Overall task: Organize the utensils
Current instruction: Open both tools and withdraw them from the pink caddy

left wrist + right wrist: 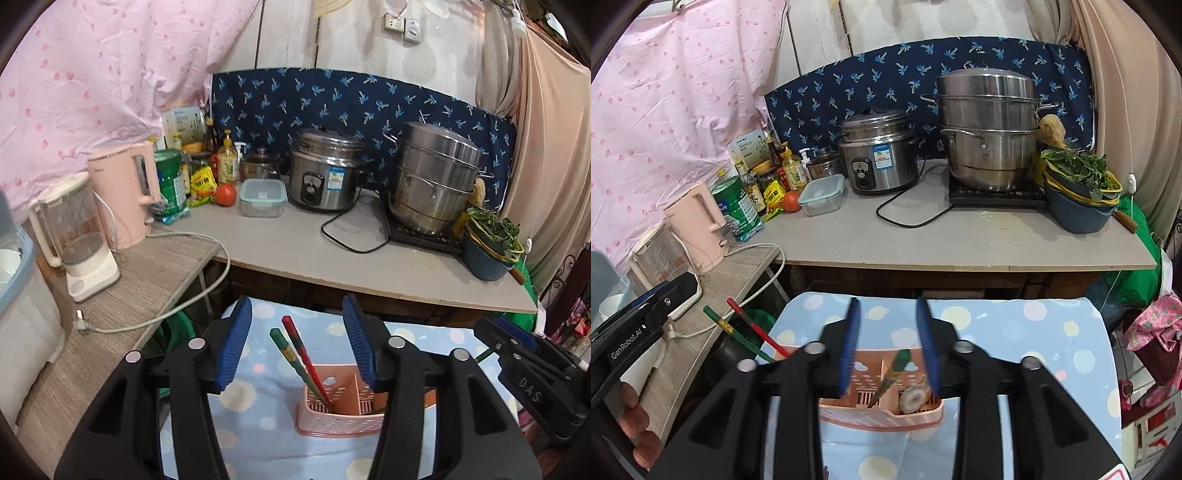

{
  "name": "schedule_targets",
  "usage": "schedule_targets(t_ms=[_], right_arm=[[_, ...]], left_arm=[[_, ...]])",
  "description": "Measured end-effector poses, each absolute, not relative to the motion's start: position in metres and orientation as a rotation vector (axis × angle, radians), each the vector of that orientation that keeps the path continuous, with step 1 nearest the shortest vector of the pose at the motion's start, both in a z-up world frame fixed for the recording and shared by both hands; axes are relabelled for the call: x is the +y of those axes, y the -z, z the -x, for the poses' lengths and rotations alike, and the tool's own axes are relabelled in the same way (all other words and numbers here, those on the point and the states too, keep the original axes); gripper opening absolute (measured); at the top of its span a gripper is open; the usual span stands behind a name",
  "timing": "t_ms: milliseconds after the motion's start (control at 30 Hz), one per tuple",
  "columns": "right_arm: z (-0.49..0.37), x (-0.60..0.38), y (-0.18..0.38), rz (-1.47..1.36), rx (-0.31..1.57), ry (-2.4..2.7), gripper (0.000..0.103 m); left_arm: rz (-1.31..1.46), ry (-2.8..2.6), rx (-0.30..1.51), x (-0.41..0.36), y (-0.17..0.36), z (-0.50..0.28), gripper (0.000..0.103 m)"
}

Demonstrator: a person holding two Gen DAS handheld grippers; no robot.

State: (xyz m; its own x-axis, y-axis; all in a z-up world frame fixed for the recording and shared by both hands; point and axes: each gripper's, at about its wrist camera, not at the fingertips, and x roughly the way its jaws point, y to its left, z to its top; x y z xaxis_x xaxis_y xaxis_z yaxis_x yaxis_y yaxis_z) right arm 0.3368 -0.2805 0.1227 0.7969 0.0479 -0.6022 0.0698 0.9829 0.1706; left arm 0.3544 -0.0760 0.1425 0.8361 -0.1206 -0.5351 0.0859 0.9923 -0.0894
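Pink plastic, slotted and divided into compartments, makes up the utensil holder [341, 413] that anchors the scene; it stands on a blue cloth with pale dots [255, 413] spread over a low surface in front of the grey table [295, 243]. Two chopsticks, one red [301, 352] and one green [286, 350], lean together out of the holder's left compartment, tips down inside it and upper ends tilted up and to the left. Above the holder the left gripper [297, 345] hangs with its jaws apart, the blue pads standing on either side of the chopsticks without touching them. Just to the right of the holder is the right gripper [888, 347], also with its jaws parted. Between them, in a right-hand compartment, a green-handled utensil [892, 373] stands tilted (its lower part is blurred), and no pad presses on it. Beside that utensil, in the same part of the holder, lies a round pale object [914, 398] that cannot be identified. Behind the holder, on the table, a steel rice cooker [325, 173] sits near the middle and a stacked steel steamer pot [432, 177] on a hob to its right. Left of the holder, a pink kettle [123, 195] stands on a lower wood-grain shelf.
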Motion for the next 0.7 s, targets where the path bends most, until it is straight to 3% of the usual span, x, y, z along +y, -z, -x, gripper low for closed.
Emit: schedule_targets(t_ms=[700], right_arm=[[-0.215,-0.253,-0.128,-0.097,0.637,0.016,0.046]], left_arm=[[0.01,0.149,0.571,-0.071,-0.143,-0.267,0.052]])
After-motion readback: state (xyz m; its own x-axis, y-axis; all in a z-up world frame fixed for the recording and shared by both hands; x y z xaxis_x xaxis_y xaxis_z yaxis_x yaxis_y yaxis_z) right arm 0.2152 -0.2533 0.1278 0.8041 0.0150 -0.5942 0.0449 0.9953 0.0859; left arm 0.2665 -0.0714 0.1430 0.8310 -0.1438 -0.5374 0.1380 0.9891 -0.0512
